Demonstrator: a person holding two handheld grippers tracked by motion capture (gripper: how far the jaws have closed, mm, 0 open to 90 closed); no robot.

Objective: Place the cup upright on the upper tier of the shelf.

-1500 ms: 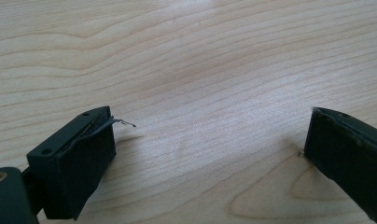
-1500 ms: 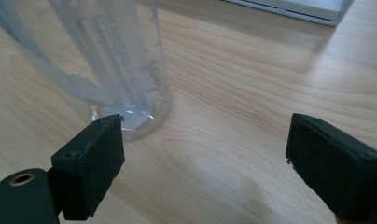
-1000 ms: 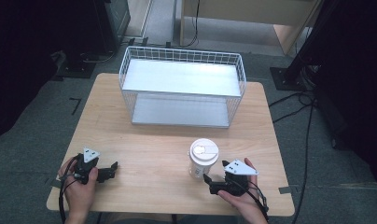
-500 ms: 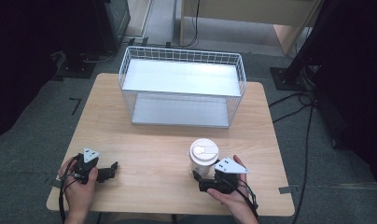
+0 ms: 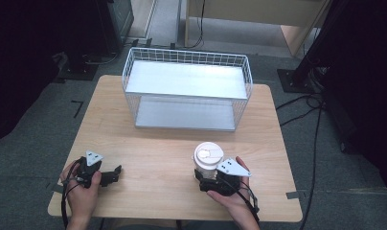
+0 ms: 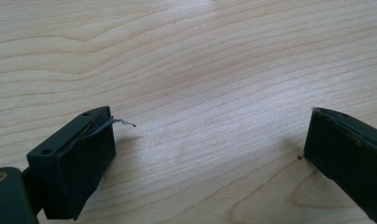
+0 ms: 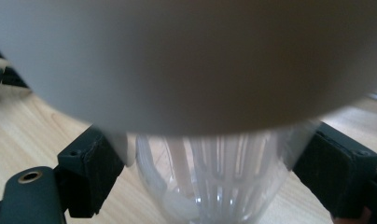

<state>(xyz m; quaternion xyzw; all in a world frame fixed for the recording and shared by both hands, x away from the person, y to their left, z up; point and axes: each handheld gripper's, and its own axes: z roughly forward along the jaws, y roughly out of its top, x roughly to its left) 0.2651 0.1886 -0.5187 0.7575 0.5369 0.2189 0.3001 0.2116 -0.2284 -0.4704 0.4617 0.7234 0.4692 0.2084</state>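
A cup with a white lid stands on the wooden table, right of centre near the front edge. My right gripper has its jaws around the cup's lower part. They have just been closing and now press on both sides. In the right gripper view the cup looms close, its clear ribbed base between the two black pads of the right gripper. My left gripper rests at the front left, held by a hand. Its jaws stand wide open over bare wood in the left gripper view.
A white wire basket with a pale floor stands at the back middle of the table. Bare wood lies between the basket and the two hands. Cables and dark stands sit on the grey floor around the table.
The right hand has slid left and forward to the cup, and its jaws have closed around the cup's base. The left hand and the cup have stayed put.
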